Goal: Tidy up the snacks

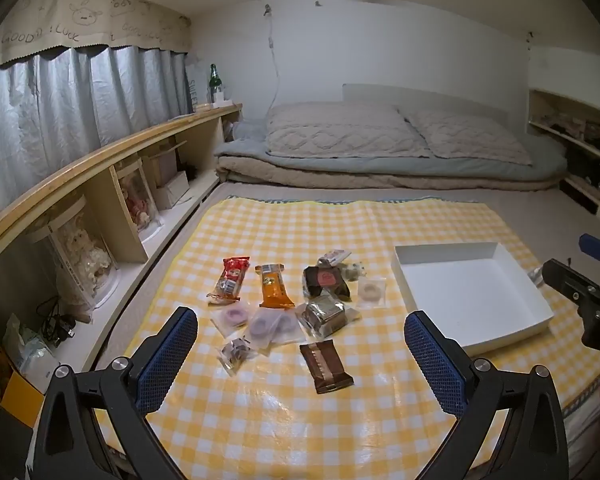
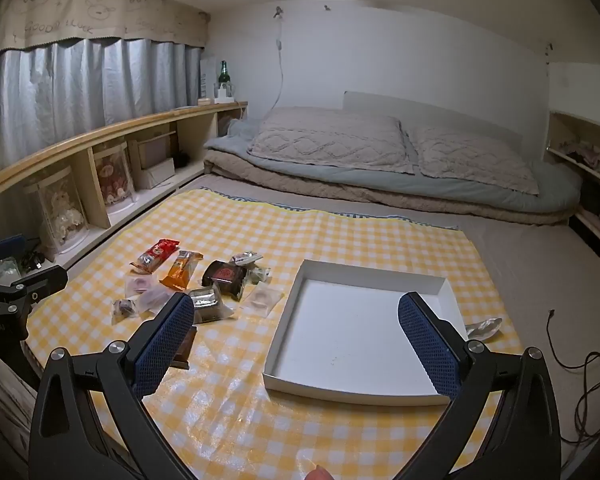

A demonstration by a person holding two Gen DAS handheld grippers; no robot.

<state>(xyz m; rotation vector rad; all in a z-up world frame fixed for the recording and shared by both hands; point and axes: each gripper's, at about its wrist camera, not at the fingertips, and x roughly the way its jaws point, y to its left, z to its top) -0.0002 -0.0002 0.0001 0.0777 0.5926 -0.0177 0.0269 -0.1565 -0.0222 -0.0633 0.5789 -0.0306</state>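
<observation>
Several wrapped snacks lie in a loose pile on the yellow checked mat (image 1: 340, 420): a red packet (image 1: 230, 276), an orange packet (image 1: 274, 286), a dark brown round-label packet (image 1: 326, 280), a silver packet (image 1: 324, 314), a brown bar (image 1: 326, 366) and clear bags of ring sweets (image 1: 266, 326). An empty white box (image 1: 470, 294) sits to their right; it also shows in the right wrist view (image 2: 360, 332). My left gripper (image 1: 300, 354) is open above the mat, just in front of the pile. My right gripper (image 2: 296, 344) is open above the box's near left edge.
Folded bedding with two pillows (image 1: 380, 140) lies behind the mat. A wooden shelf with boxed dolls (image 1: 100, 208) runs along the left. A silver wrapper (image 2: 484, 328) lies right of the box, and a dark cable (image 2: 580, 360) trails on the floor.
</observation>
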